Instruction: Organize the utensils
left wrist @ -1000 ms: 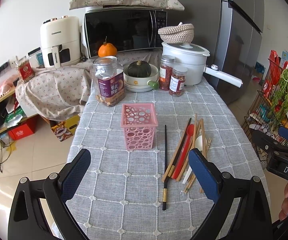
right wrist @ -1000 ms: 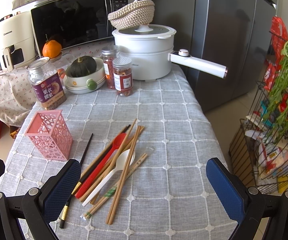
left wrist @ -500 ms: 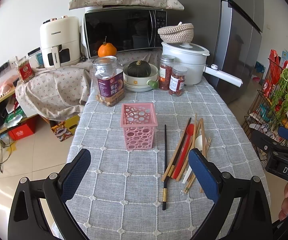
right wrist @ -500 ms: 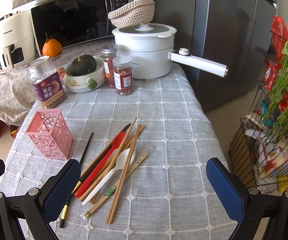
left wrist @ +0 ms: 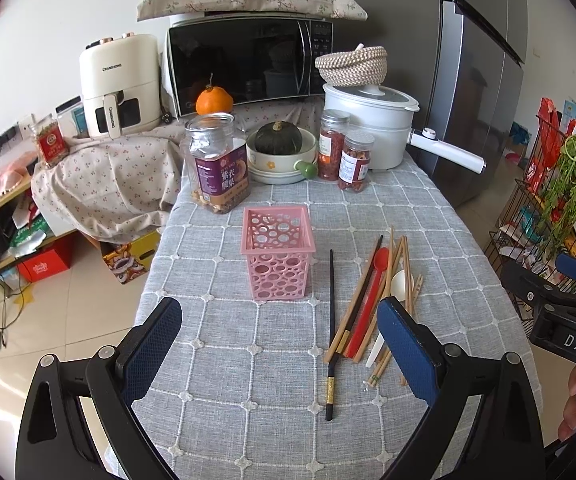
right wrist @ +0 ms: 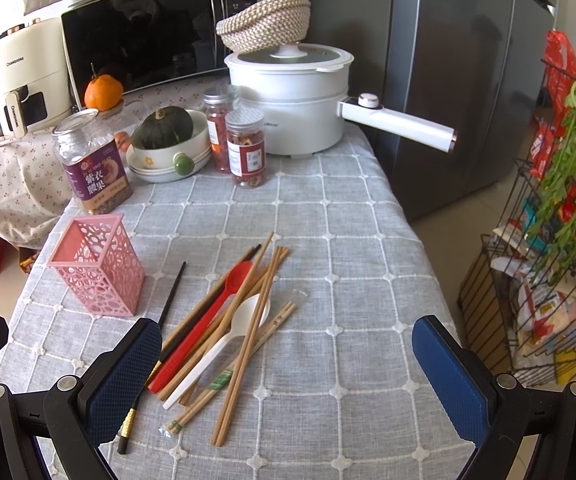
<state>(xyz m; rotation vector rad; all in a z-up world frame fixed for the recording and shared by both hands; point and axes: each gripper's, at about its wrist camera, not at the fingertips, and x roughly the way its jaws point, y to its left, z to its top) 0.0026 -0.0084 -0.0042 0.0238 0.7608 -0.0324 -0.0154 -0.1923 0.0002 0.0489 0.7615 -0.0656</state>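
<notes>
A pink perforated utensil holder (left wrist: 276, 251) stands empty on the grey checked tablecloth (left wrist: 247, 360); it also shows in the right wrist view (right wrist: 97, 266). To its right lies a loose pile: wooden chopsticks (right wrist: 263, 280), a red spoon (right wrist: 211, 318), a white spoon (right wrist: 223, 340) and a black chopstick (left wrist: 331, 320). My left gripper (left wrist: 279, 348) is open and empty, above the table's near edge, in front of the holder. My right gripper (right wrist: 288, 372) is open and empty, just in front of the pile.
At the table's back stand a nut jar (left wrist: 217, 168), a bowl with a green squash (left wrist: 279, 148), two small jars (left wrist: 346, 156) and a white pot with a long handle (right wrist: 400, 124). A wire rack with greens (right wrist: 560, 240) stands to the right.
</notes>
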